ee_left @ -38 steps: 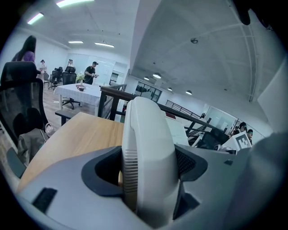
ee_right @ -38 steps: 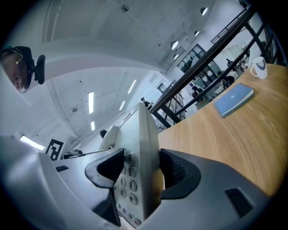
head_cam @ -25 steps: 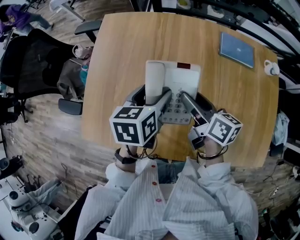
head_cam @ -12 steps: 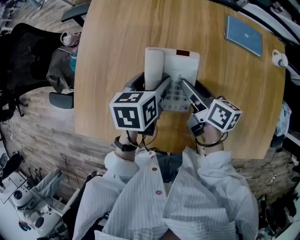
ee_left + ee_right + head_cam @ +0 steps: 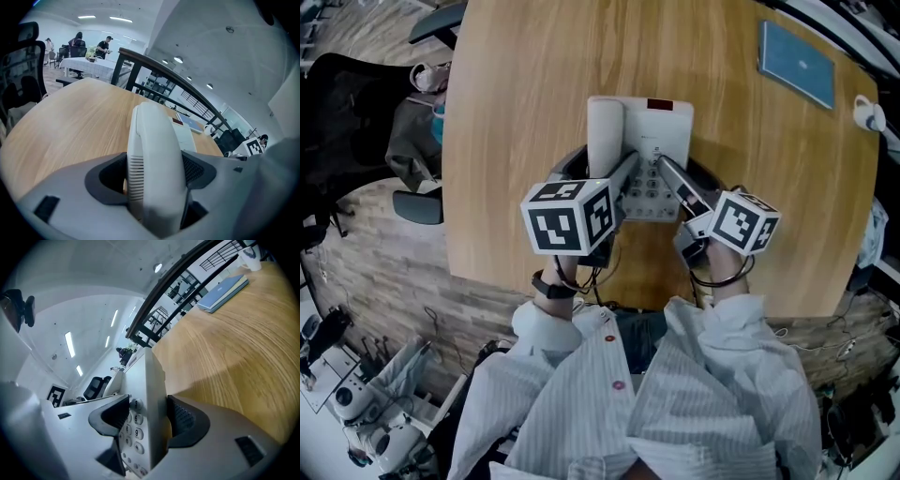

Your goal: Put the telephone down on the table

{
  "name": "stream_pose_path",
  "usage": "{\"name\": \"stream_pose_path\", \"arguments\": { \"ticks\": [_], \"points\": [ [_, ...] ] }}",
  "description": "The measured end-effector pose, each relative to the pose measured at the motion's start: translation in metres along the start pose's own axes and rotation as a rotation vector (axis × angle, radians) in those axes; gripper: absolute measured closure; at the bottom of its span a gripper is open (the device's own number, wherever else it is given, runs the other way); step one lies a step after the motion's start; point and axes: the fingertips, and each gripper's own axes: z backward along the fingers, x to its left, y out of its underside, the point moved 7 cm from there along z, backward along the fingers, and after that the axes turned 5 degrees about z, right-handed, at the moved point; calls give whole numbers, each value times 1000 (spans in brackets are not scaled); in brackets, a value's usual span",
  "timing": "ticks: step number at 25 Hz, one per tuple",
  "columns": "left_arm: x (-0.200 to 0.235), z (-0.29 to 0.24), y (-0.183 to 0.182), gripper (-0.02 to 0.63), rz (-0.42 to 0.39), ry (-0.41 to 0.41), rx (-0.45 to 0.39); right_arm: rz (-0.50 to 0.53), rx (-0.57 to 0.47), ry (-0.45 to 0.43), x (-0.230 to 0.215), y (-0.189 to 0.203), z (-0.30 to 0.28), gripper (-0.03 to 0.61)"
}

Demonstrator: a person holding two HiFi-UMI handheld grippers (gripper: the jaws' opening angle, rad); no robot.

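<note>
I pinch the handset [image 5: 605,136] with the left gripper [image 5: 602,184] and the keypad side of the telephone [image 5: 669,141] with the right gripper [image 5: 675,186], to hold it level near the desk's [image 5: 516,112] near edge.

The telephone [image 5: 152,394] has keys [image 5: 136,426] marked 6 and 9

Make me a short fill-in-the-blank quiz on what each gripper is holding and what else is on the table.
1. The left gripper is shut on the phone's ____.
2. The right gripper clamps the phone's edge, beside its ____.
3. The blue book lies on the table, beyond the phone to the person's ____.
Missing words: handset; keypad; right.
</note>
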Motion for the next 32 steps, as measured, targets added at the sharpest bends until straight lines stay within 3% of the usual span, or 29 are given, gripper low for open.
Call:
{"name": "stream_pose_path", "arguments": {
  "ticks": [22, 32],
  "points": [
    [15, -20, 16, 270, 74, 38, 54, 12, 43, 76, -14, 12, -3, 318],
    [15, -23, 16, 270, 32, 49, 57, 4, 33, 94, -15, 16, -4, 318]
  ]
}}
